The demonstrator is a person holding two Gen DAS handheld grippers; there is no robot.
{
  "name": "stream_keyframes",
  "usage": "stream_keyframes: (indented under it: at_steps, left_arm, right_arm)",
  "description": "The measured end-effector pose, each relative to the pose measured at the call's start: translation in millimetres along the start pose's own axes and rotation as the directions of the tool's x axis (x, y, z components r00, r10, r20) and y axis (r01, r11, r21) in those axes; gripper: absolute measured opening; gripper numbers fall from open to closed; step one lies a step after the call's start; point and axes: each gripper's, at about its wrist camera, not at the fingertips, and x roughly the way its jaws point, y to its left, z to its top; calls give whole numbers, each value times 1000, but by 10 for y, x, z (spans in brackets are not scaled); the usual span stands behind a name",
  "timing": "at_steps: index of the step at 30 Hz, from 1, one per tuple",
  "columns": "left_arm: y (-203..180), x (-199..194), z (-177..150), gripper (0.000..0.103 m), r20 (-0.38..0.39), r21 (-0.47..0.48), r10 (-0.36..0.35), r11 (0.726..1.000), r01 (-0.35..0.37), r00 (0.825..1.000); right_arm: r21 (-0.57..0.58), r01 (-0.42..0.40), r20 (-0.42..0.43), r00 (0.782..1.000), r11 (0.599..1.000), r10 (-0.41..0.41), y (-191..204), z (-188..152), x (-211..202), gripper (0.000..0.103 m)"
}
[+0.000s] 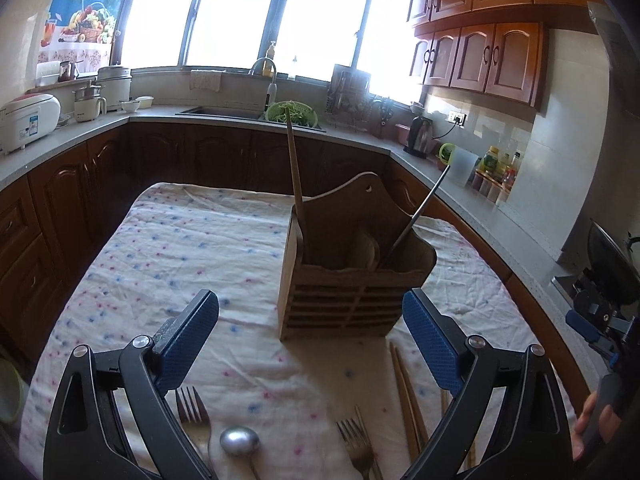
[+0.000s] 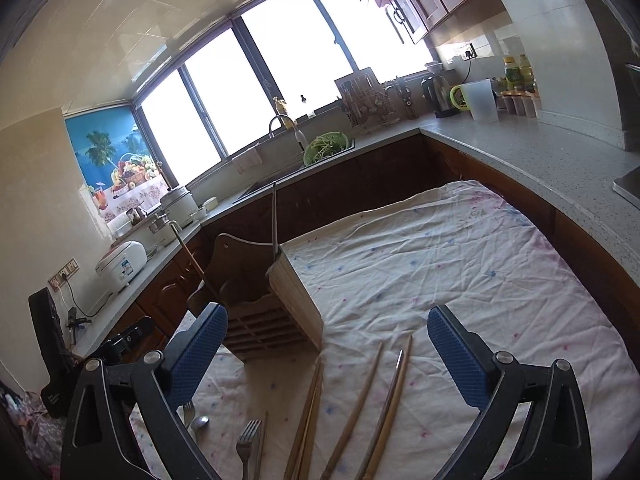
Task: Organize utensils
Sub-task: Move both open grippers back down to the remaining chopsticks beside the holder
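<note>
Forks and a spoon lie closest to me on the near side of the wooden caddy (image 1: 352,276): one fork (image 1: 194,412) under my left gripper (image 1: 310,320), the spoon (image 1: 239,442) beside it, a second fork (image 1: 356,440) further right. My left gripper's jaws stand wide apart, holding nothing. My right gripper (image 2: 326,336) is likewise spread and empty, and the chopsticks (image 2: 360,404) lie straight ahead of it, also on the caddy's near side, their long axes running roughly toward the caddy, in line with the fingers. I judge the right hand nearer the chopsticks and the left nearer the forks and spoon. Beyond, the caddy stands upright on the spotted cloth (image 2: 440,264), already holding a wooden stick (image 1: 296,176) on its left and a metal handle (image 1: 420,216) leaning right.
</note>
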Motion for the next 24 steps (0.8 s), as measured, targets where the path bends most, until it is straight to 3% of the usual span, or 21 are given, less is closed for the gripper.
stream_keyframes:
  at_steps: [10, 24]
  left_arm:
    - [-178, 8, -363, 95, -113, 26, -17, 999, 21, 993]
    - [-446, 265, -464, 95, -234, 80, -58, 994, 79, 971]
  right_arm:
    - [12, 74, -59, 996, 997, -73, -220, -439, -221, 102]
    - [5, 116, -82, 990, 993, -115, -302, -508, -192, 100]
